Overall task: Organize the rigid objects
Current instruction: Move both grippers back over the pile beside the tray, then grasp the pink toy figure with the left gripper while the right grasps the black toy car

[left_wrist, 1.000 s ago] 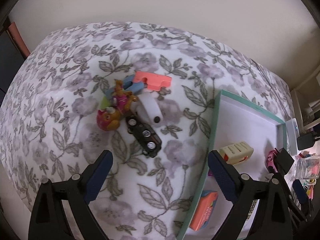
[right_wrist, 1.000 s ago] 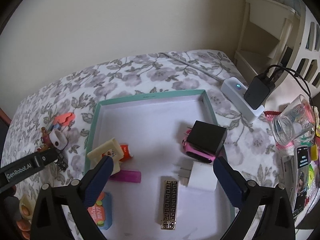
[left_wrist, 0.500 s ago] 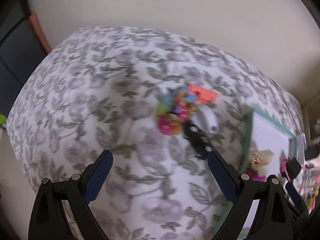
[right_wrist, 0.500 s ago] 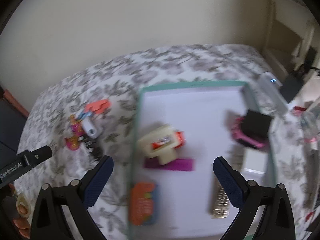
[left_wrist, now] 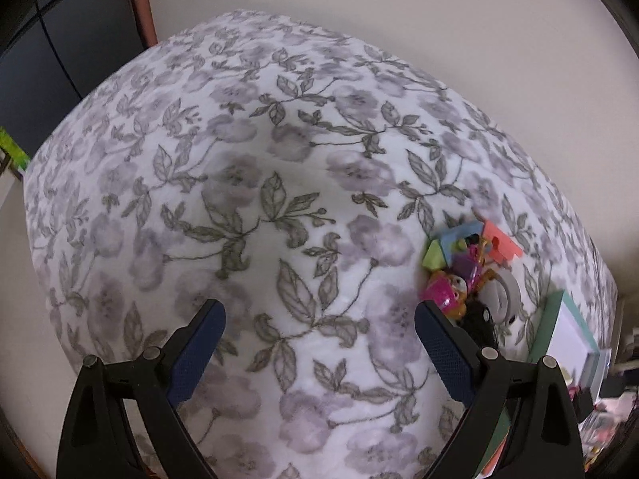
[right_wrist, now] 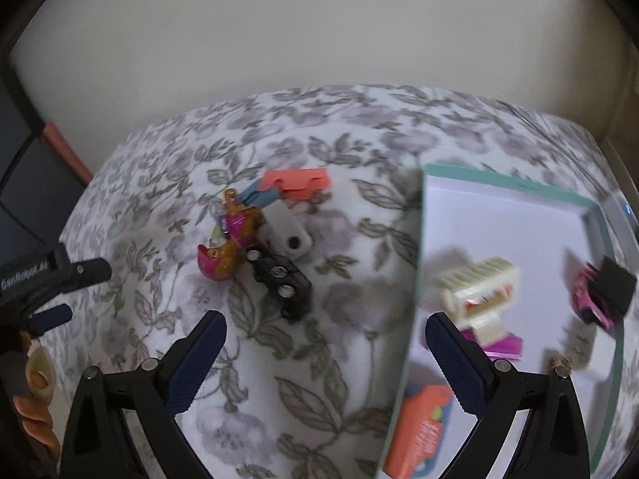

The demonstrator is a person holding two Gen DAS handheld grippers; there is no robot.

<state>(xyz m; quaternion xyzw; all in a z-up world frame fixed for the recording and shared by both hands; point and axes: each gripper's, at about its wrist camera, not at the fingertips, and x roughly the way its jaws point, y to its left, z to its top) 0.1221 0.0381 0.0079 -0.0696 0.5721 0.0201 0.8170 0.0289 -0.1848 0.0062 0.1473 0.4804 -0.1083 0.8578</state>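
- Both claws are spread wide and hold nothing: the right gripper (right_wrist: 321,353) hangs over the flowered bedspread (right_wrist: 319,359), the left gripper (left_wrist: 315,343) over its bare left part.
- Just ahead of the right gripper, slightly leftward, lies one black toy car (right_wrist: 281,279), its long axis slanting from far-left to near-right; that gripper looks nearer.
- One loose pile (right_wrist: 255,223) remains, well apart from one teal-rimmed tray (right_wrist: 417,263) at the bedspread's right edge, where I count roughly seven things.
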